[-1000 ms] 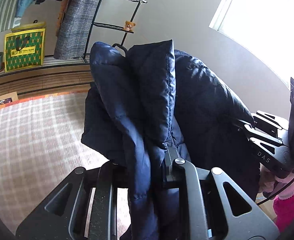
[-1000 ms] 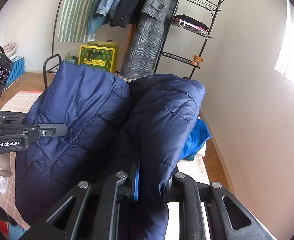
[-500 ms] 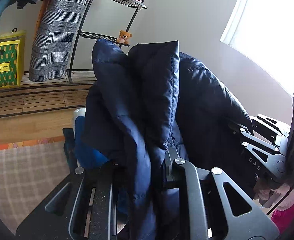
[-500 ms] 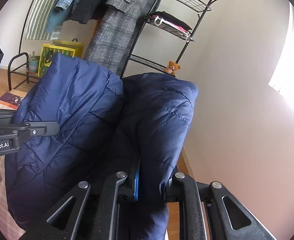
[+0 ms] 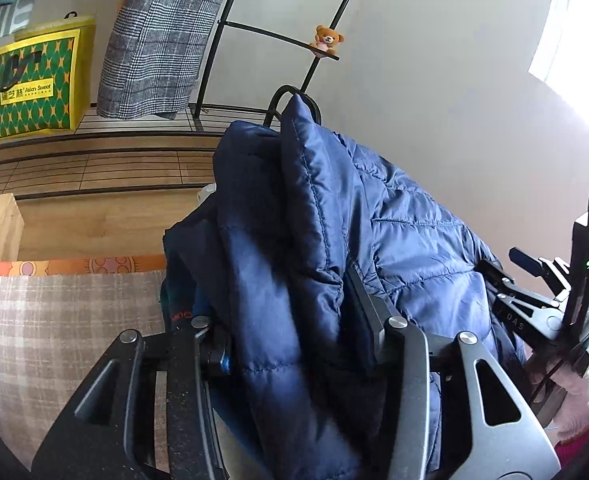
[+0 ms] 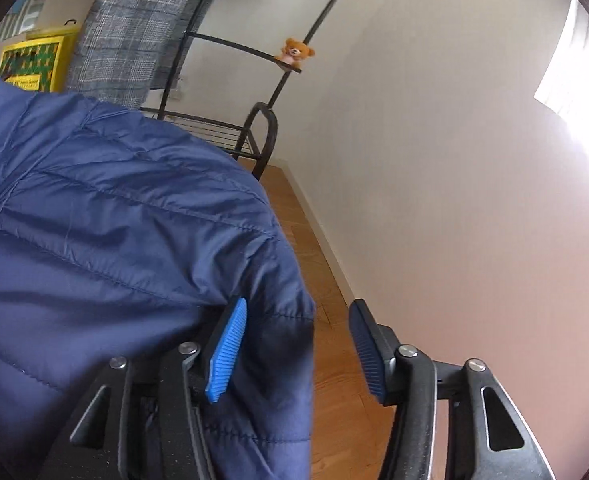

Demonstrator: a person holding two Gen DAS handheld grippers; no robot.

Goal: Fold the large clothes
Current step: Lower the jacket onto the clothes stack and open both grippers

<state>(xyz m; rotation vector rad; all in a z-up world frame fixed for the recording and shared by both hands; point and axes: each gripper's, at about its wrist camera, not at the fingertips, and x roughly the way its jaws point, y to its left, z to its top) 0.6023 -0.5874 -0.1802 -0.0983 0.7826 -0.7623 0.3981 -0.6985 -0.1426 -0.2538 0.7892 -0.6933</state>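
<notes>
A navy quilted puffer jacket (image 5: 374, 220) is bunched up in front of both cameras. In the left wrist view a thick fold of it hangs between the fingers of my left gripper (image 5: 282, 300), whose jaws are opening; the fabric still fills the gap. My right gripper (image 5: 494, 280) reaches into the jacket's right side. In the right wrist view the jacket (image 6: 114, 240) drapes over the left blue pad (image 6: 226, 352). The right gripper (image 6: 298, 308) is also opening, and its right pad (image 6: 364, 352) stands bare with floor showing beside it.
A black metal rack (image 5: 230, 24) with a small teddy bear (image 5: 328, 38) stands by the white wall, a grey checked coat (image 5: 162, 36) hanging on it. A yellow-green bag (image 5: 34, 80) sits at the left. A plaid rug (image 5: 54, 320) and wooden floor (image 6: 318, 248) lie below. A white-sleeved hand (image 5: 578, 396) holds the right gripper.
Both grippers' jaws have spread from a tight pinch on the jacket. Both cameras have swung toward the wall and rack and sunk lower. The jacket has slipped off the right gripper's right pad.
</notes>
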